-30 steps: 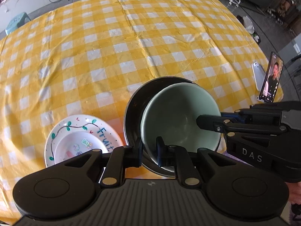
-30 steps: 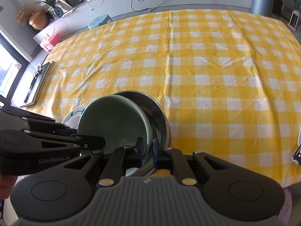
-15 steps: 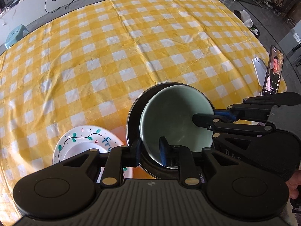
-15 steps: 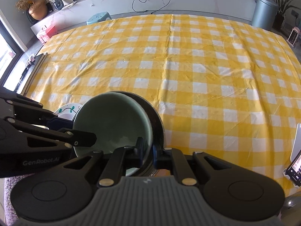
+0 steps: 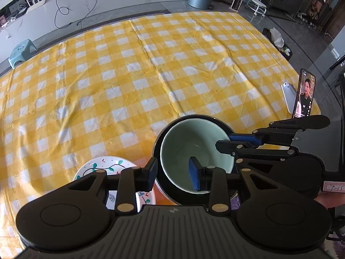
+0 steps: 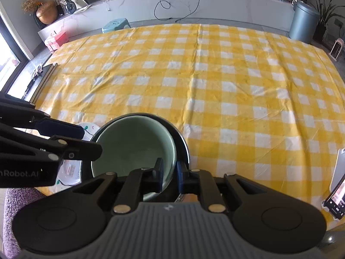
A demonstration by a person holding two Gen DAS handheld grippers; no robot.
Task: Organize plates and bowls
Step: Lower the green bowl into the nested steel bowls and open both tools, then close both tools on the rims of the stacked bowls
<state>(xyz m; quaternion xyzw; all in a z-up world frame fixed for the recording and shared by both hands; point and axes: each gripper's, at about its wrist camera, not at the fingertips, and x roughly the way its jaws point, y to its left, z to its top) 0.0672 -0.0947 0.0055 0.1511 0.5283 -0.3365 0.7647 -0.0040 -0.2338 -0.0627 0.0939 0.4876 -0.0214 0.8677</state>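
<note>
A pale green bowl [image 5: 187, 146] [image 6: 133, 146] sits nested inside a dark metal bowl [image 5: 194, 116] [image 6: 181, 138] near the table's front edge. My left gripper [image 5: 172, 173] [image 6: 92, 141] straddles the near rim of both bowls. Its jaws are opening and stand clear of the rim. My right gripper [image 6: 169, 173] [image 5: 223, 140] has the green bowl's rim between its pads, one inside and one outside. Its jaws are opening too, with little slack showing. A white plate [image 5: 101, 166] [image 6: 69, 170] painted with a green vine lies left of the bowls, partly hidden by the left gripper.
The yellow checked tablecloth [image 5: 140, 69] covers a large round table. A phone on a stand [image 5: 305, 95] [image 6: 336, 194] and a white device [image 5: 287, 95] sit at the table's right edge. A person's hand [image 5: 330, 200] holds the right gripper.
The left jaws have spread wide off the bowls' rim and the gripper has risen a little. The right jaws have widened slightly. The green bowl has settled more level in the metal bowl.
</note>
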